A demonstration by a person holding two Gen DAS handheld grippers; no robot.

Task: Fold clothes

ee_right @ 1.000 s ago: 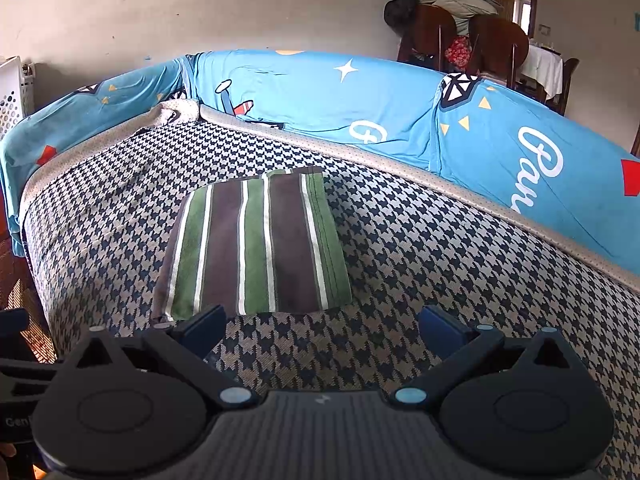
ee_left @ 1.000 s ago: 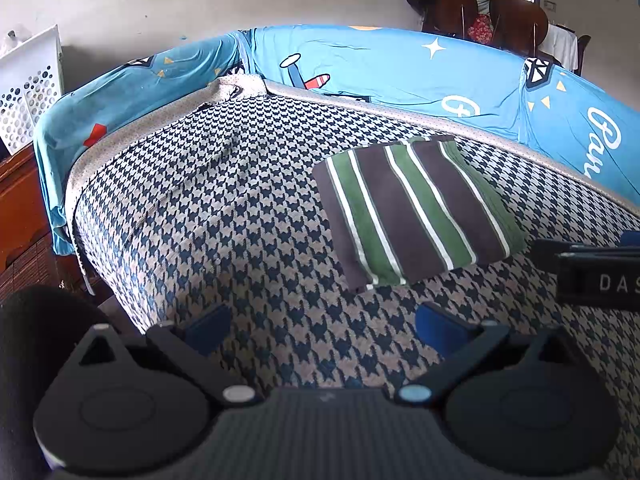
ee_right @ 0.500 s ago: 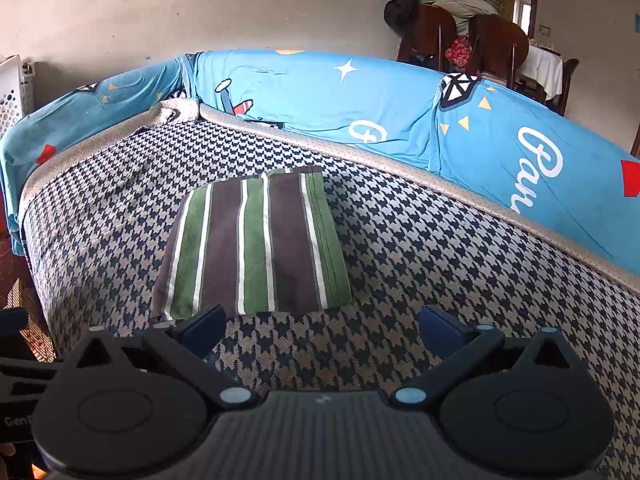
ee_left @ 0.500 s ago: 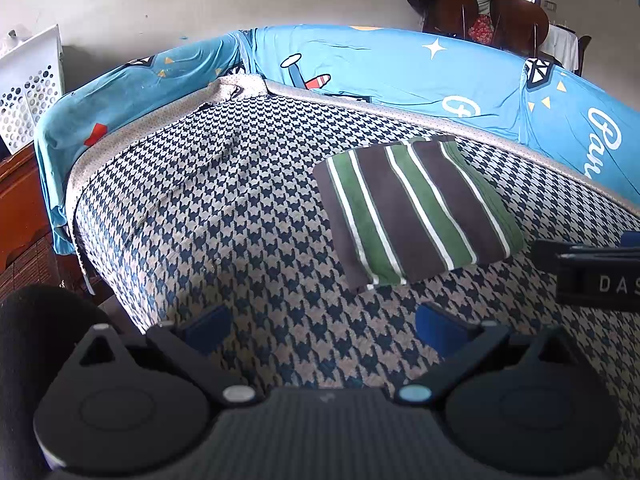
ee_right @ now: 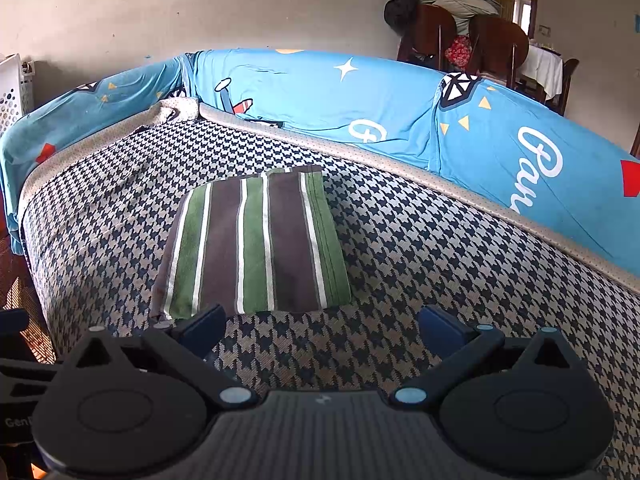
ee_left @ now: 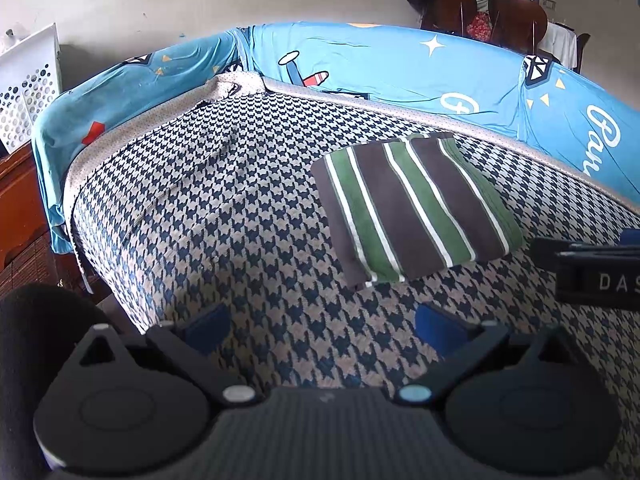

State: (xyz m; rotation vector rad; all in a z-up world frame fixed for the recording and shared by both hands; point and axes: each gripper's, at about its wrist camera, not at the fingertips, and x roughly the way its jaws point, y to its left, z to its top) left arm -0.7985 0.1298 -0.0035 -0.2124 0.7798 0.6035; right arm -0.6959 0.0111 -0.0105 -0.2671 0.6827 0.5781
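Note:
A striped garment [ee_left: 412, 208] in green, brown and white lies folded into a flat rectangle on the houndstooth seat of a sofa [ee_left: 224, 216]. In the right wrist view the same garment [ee_right: 252, 244] sits just ahead of the fingers. My left gripper [ee_left: 322, 330] hovers open over the bare seat, left of and nearer than the garment, holding nothing. My right gripper [ee_right: 320, 330] is open too, close in front of the garment's near edge, its left fingertip [ee_right: 200, 326] almost level with that edge. The right gripper's body [ee_left: 592, 268] shows at the right edge of the left wrist view.
A bright blue printed cover [ee_right: 320, 96] drapes the sofa's backrest and left arm. A white perforated laundry basket [ee_left: 24, 92] stands at far left on brown furniture. Dark wooden chairs piled with clothes [ee_right: 452, 28] stand behind the sofa. The seat's front edge drops off at the left.

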